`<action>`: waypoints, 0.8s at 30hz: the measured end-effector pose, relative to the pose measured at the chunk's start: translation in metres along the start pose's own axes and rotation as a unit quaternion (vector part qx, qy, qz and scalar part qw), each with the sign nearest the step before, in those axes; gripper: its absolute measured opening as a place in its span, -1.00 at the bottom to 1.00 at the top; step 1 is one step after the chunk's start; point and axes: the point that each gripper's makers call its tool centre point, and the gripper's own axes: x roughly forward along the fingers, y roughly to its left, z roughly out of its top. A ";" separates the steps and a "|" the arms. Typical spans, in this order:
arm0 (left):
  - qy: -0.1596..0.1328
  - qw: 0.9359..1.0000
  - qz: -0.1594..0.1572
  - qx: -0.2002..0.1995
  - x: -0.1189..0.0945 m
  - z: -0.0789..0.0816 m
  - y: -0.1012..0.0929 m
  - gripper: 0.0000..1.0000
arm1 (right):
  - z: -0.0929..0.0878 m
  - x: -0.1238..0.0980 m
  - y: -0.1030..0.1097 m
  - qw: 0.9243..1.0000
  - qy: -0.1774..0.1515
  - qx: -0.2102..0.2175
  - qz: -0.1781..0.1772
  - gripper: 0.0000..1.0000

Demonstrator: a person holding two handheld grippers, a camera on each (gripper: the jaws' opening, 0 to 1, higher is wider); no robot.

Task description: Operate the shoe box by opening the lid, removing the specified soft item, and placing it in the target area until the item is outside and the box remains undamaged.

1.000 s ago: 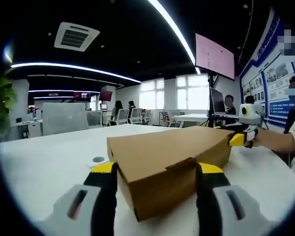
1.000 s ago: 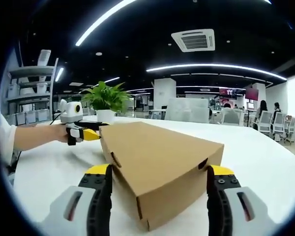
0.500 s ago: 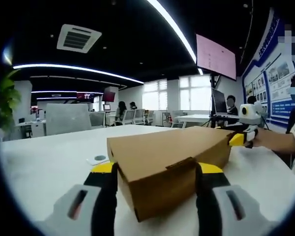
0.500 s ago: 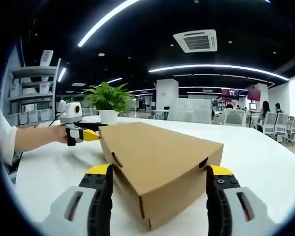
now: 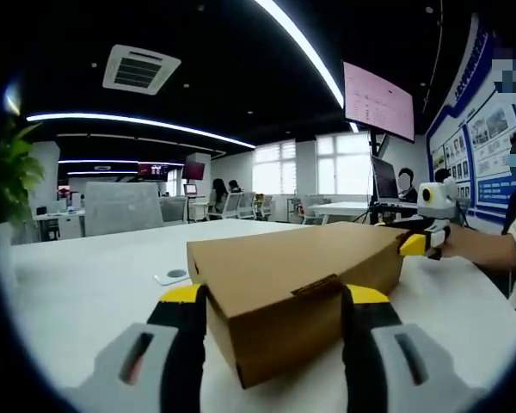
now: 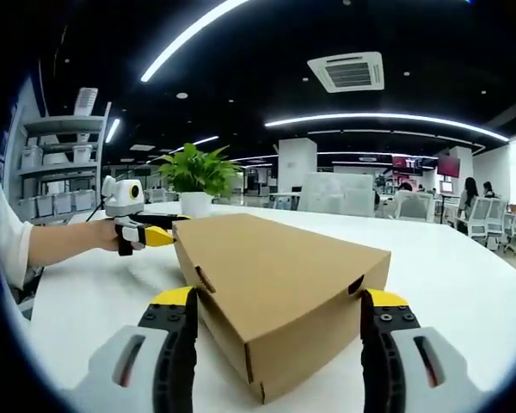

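Observation:
A brown cardboard shoe box (image 5: 284, 258) lies with its lid down on the white table (image 5: 86, 284). My left gripper (image 5: 275, 297) is open, one jaw on either side of the box's near corner. A small lid tab (image 5: 316, 285) faces this view. From the opposite end, the box (image 6: 275, 258) sits between the jaws of my right gripper (image 6: 279, 301), which is open too. Each gripper appears at the far end in the other's view: the right gripper (image 5: 421, 241) and the left gripper (image 6: 150, 234), held by a person's hands. The box's contents are hidden.
A potted green plant (image 6: 193, 172) stands on the table behind the box. A small flat white object (image 5: 172, 277) lies on the table left of the box. The person's forearm (image 6: 60, 241) reaches in from the side. Office chairs and screens fill the background.
Both views have shifted slightly with the hands. The lid tab in the left gripper view looks flatter against the box than a second ago. Box and grippers otherwise stay put.

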 end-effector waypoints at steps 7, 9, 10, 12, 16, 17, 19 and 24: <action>-0.002 1.000 0.003 -0.001 -0.003 0.000 -0.001 0.28 | 0.000 0.000 0.000 1.000 -0.002 0.000 0.003 0.58; -0.003 1.000 0.004 -0.001 -0.004 0.000 -0.002 0.28 | 0.000 0.000 0.000 1.000 -0.003 0.000 0.003 0.58; -0.003 1.000 0.005 -0.001 -0.004 0.000 -0.003 0.28 | 0.000 0.000 -0.001 1.000 -0.004 0.000 0.004 0.58; -0.003 1.000 0.006 0.000 -0.005 0.000 -0.003 0.28 | 0.000 0.000 -0.001 1.000 -0.003 0.000 0.005 0.57; -0.003 1.000 0.007 0.003 -0.007 0.000 -0.003 0.27 | 0.000 -0.001 0.001 1.000 -0.003 0.001 0.006 0.57; -0.003 1.000 0.007 0.003 -0.007 0.000 -0.003 0.27 | 0.000 -0.001 0.001 1.000 -0.002 0.001 0.005 0.56; -0.004 1.000 0.008 0.003 -0.008 0.000 -0.003 0.27 | 0.000 -0.001 0.002 1.000 -0.002 0.001 0.006 0.56; -0.005 1.000 0.013 0.006 -0.011 -0.001 -0.004 0.27 | -0.001 -0.002 0.003 1.000 -0.005 0.001 0.008 0.55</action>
